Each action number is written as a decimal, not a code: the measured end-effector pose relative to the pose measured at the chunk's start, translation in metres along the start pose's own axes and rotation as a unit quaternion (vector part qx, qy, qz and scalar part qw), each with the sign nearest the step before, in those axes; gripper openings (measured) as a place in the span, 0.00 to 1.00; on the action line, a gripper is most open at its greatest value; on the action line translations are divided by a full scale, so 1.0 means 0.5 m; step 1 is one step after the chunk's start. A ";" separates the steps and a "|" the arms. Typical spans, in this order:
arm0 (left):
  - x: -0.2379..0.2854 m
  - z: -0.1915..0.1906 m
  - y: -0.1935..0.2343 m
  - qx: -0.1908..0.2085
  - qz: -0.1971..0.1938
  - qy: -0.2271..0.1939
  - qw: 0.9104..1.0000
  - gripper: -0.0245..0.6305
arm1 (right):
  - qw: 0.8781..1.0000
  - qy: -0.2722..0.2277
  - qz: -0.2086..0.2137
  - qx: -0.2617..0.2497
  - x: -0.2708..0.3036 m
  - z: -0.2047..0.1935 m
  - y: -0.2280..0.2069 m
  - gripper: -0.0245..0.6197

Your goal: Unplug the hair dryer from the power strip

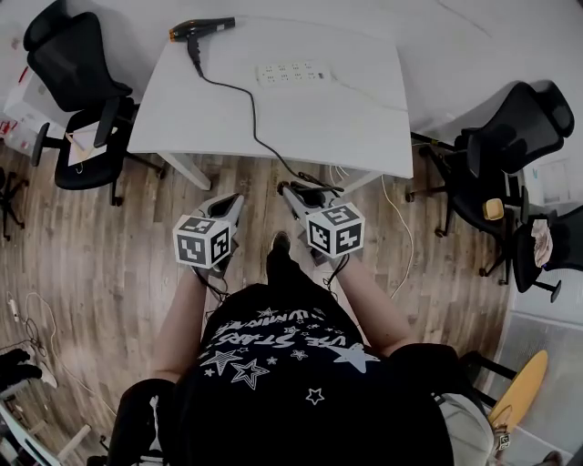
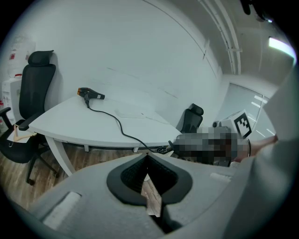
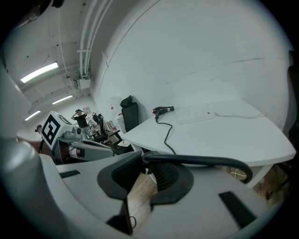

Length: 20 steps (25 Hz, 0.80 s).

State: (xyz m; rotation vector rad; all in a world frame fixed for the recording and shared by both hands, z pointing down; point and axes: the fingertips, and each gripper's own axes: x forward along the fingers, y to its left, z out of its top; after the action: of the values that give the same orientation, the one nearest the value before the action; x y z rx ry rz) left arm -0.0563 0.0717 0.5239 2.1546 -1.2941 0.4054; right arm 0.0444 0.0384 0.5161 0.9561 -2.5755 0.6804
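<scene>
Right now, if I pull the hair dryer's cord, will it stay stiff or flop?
The cord is probably floppy: it snakes in curves across the table and droops off its edge to the right tongs. Pulled taut, it may drag the hair dryer, which lies loose.

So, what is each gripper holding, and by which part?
Right gripper pinches the cord at its jaw tips, far from the hair dryer; left gripper holds nothing.

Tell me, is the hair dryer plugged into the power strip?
Unplugged. The hair dryer has a black cord that runs off the table edge into the right gripper; none reaches the power strip.
</scene>
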 end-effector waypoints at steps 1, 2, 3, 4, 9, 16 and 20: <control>-0.009 -0.004 0.000 0.000 0.001 -0.001 1.000 0.05 | 1.000 0.001 0.001 0.002 -0.001 -0.005 0.008 0.16; -0.018 -0.007 0.002 0.001 0.003 -0.002 1.000 0.05 | 1.000 0.002 0.001 0.004 -0.002 -0.010 0.016 0.16; -0.027 -0.010 0.003 0.001 0.005 -0.003 1.000 0.05 | 1.000 0.002 0.002 0.006 -0.002 -0.014 0.023 0.16; -0.035 -0.013 0.005 0.000 0.006 -0.005 1.000 0.05 | 1.000 0.002 0.003 0.008 -0.003 -0.016 0.030 0.16; -0.072 -0.024 0.008 -0.004 0.011 -0.015 1.000 0.05 | 1.000 -0.003 0.005 0.009 -0.010 -0.024 0.061 0.16; -0.108 -0.040 0.008 -0.005 0.011 -0.021 1.000 0.05 | 1.000 0.000 0.011 0.008 -0.017 -0.042 0.103 0.16; -0.128 -0.051 0.004 -0.007 0.009 -0.026 1.000 0.05 | 1.000 0.002 0.012 0.009 -0.025 -0.057 0.123 0.16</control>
State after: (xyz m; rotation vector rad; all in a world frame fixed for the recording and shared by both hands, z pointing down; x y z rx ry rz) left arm -0.0880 0.1315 0.5106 2.1564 -1.3425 0.3478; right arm 0.0155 0.1007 0.5149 0.9300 -2.5846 0.7128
